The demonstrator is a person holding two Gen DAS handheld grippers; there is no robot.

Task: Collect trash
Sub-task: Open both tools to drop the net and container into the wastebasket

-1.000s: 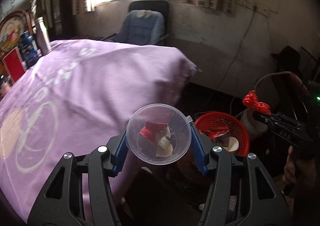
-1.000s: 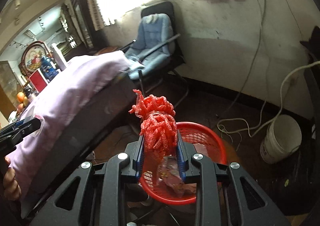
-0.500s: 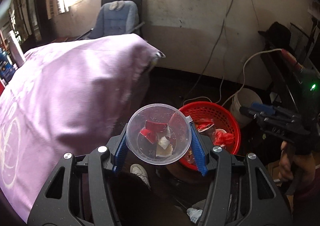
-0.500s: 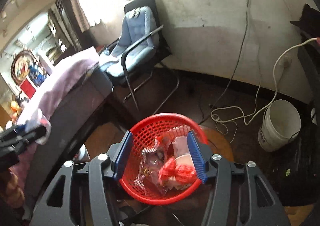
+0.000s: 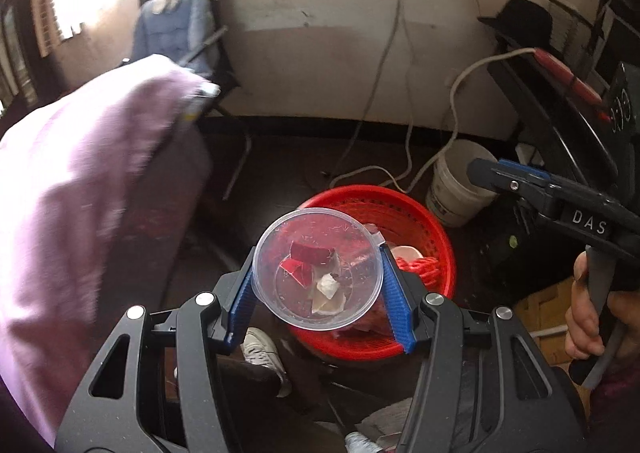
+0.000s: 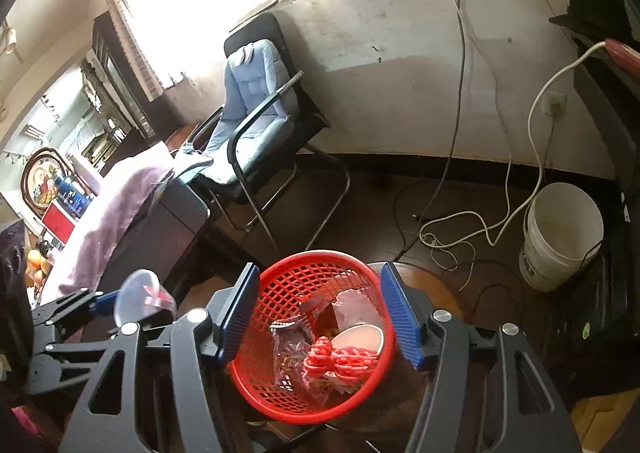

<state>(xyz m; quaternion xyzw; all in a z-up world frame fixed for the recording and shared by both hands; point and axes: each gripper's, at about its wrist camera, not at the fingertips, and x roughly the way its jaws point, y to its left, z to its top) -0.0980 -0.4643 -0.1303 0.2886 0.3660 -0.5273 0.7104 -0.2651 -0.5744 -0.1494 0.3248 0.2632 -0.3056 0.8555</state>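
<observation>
Clear plastic cup [image 5: 318, 269], holding red and white scraps, is sitting pinched in the left gripper [image 5: 318, 285], above the red basket [image 5: 432, 221] at 2 o'clock. Since the earlier frame, the red mesh wad [image 6: 340, 363] is lying in the basket; the right gripper [image 6: 320, 317] is standing spread, empty. "DAS" is showing on its body.

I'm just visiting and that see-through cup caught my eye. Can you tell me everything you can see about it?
The clear plastic cup is round, thin-walled and scratched, with a small tab on its rim. It is tipped so its open mouth faces the camera, clamped at its sides between the blue jaws of the left gripper. Inside lie red scraps and pale, crumpled bits. It hangs in the air over the near edge of the red basket, not touching it. From the right wrist view it shows small, at the left.
</observation>
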